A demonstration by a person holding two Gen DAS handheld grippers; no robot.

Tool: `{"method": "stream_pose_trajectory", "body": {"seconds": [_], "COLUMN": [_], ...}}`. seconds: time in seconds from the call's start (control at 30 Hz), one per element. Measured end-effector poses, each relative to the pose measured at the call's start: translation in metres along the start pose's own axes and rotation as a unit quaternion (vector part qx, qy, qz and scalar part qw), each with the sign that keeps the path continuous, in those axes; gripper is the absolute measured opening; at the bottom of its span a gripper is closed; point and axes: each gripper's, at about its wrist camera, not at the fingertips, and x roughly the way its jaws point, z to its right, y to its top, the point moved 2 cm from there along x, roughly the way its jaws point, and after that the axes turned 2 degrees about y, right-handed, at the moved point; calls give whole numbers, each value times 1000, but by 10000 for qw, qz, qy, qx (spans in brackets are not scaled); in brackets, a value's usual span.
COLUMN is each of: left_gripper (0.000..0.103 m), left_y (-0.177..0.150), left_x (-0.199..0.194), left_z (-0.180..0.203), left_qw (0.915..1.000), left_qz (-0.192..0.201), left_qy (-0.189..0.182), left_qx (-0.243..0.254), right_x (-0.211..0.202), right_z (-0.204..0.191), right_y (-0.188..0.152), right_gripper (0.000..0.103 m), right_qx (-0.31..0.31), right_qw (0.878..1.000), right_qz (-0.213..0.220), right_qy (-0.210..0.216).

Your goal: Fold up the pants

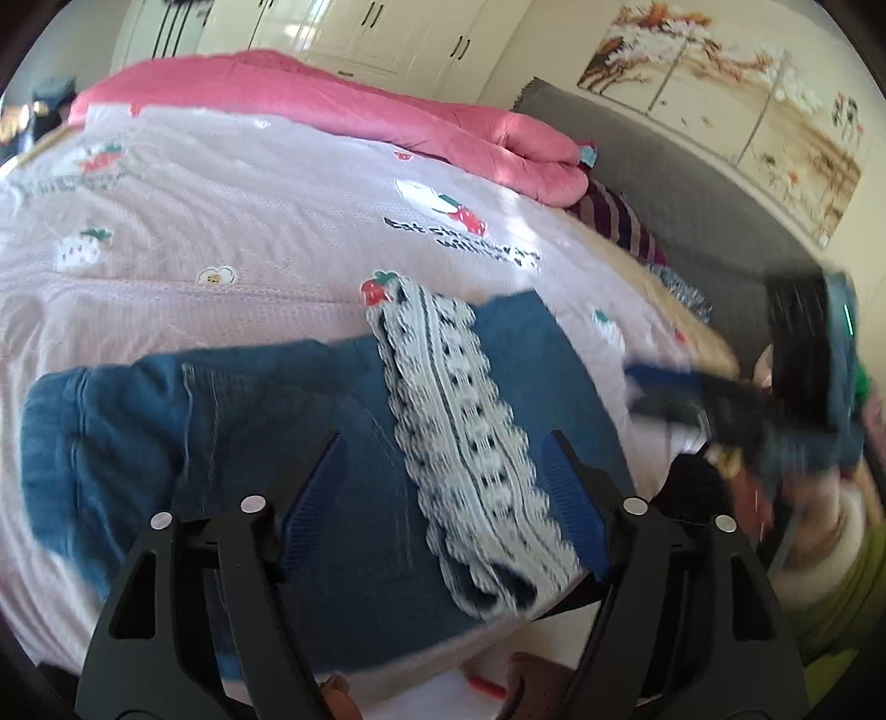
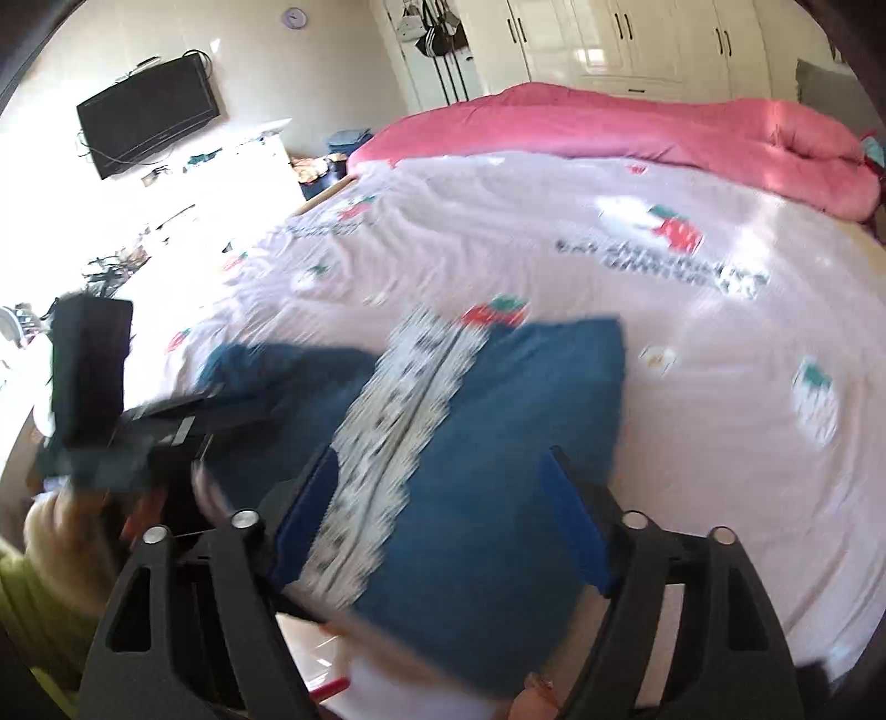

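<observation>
Covering most of both views, a bed (image 1: 221, 221) wears a pale pink quilt printed with strawberries and dark lettering (image 1: 465, 243). Every place below is given from that bed. Along its far side lies a rolled pink duvet (image 1: 343, 111), and behind that stands a row of white wardrobe doors (image 2: 626, 39). At the head end a grey headboard (image 1: 664, 177) rises under a panelled blossom painting (image 1: 736, 94), with a striped cushion (image 1: 614, 216) tucked against the duvet's end. Past the foot end, in the right wrist view, a black television (image 2: 147, 119) hangs on the wall above a sunlit white cabinet (image 2: 243, 166).

The blue pants (image 1: 310, 443) lie on the near side of the bed, with a white-and-black patterned band (image 1: 470, 432) running across them; the cloth reaches the near edge and part of it hangs over. The rest of the quilt, from the pants to the duvet, is flat and bare.

The left gripper (image 1: 443, 459) hangs above the pants with its jaws spread wide and nothing between them. The right gripper (image 2: 440, 471) is likewise wide apart over the pants, holding nothing. Both views are smeared by motion blur.
</observation>
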Motion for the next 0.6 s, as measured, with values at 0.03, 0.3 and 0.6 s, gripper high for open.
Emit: {"method": "stream_pose_trajectory", "body": {"seconds": [0.03, 0.3, 0.6], "left_gripper": [70, 75, 50], "left_y": [-4, -25, -39], "left_x": [0, 6, 20], "left_z": [5, 26, 31], "left_qw": [10000, 9996, 9983], "left_qz": [-26, -270, -565], "left_qy": [12, 15, 68], "left_qx": [76, 102, 150], "right_x": [1, 52, 144], "right_z": [-3, -16, -29], "right_y": [2, 53, 80], "right_gripper": [79, 86, 85], "right_qx": [-49, -636, -1151], "right_qw": [10000, 9969, 9816], "right_qz": [-21, -443, -1521], "right_qy": [-24, 162, 113]}}
